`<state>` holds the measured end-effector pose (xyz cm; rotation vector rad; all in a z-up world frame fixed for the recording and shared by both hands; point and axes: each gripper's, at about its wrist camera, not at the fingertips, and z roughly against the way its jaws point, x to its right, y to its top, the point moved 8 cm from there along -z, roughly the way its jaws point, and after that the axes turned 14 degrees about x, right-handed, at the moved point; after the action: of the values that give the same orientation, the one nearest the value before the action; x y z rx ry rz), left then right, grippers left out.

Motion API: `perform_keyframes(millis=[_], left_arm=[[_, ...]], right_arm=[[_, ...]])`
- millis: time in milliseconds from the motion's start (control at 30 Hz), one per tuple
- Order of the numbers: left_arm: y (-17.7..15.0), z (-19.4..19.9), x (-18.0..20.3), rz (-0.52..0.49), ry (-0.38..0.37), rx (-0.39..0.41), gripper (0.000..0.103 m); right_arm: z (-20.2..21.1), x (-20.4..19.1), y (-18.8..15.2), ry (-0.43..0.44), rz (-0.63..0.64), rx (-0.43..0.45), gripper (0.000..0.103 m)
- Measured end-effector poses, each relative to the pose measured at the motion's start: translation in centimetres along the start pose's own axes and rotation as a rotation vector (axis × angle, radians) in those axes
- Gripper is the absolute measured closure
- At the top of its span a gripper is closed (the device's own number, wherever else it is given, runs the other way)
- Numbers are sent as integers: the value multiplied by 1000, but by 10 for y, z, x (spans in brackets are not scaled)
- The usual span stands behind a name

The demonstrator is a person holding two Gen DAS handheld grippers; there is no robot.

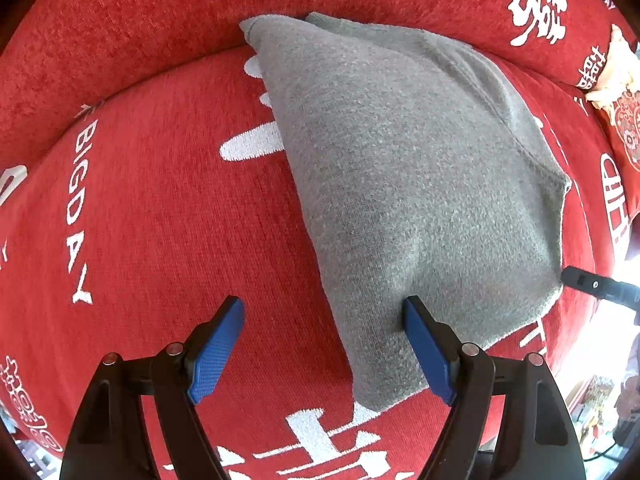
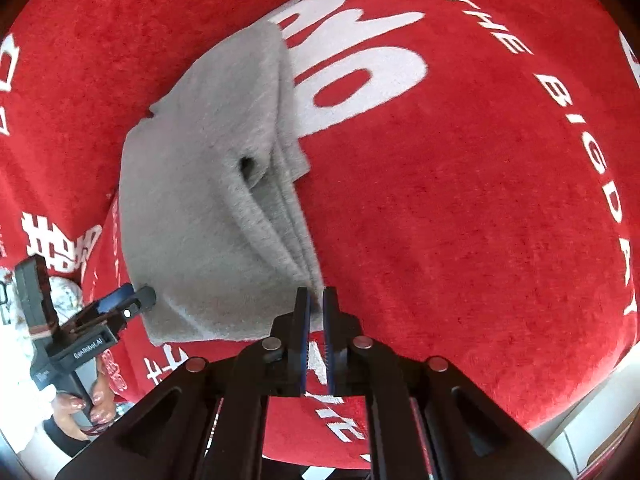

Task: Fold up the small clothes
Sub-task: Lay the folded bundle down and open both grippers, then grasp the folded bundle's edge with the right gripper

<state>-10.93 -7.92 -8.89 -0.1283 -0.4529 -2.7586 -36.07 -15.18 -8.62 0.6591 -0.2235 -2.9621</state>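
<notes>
While the right gripper [image 2: 316, 300] pinches the grey garment's [image 1: 400, 184] corner, the left gripper [image 1: 324, 312] gapes wide astride its edge, seemingly poised to clamp and fold

A red chenille sofa cover [image 1: 160, 208] with white woven characters and the words "THE BIG DAY" fills both views; behind its seat rises the backrest [image 1: 152, 20] in the same cloth; at the seat's far right end lies a red patterned cushion [image 1: 628, 136]; beyond the seat's front edge, bright daylight washes out a cluttered floor [image 1: 596, 396].
</notes>
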Motion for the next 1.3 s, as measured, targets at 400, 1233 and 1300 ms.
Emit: perform_keyframes(millis=[400, 1233, 1300], left_arm=[[15, 17, -11, 11, 21, 8, 21], [90, -26, -34, 255, -39, 40, 12], [87, -25, -36, 253, -38, 45, 12]], right_arm=[[3, 8, 15, 25, -87, 24, 96], [-49, -39, 104, 139, -36, 45, 89], [-50, -51, 104, 183, -25, 41, 93]])
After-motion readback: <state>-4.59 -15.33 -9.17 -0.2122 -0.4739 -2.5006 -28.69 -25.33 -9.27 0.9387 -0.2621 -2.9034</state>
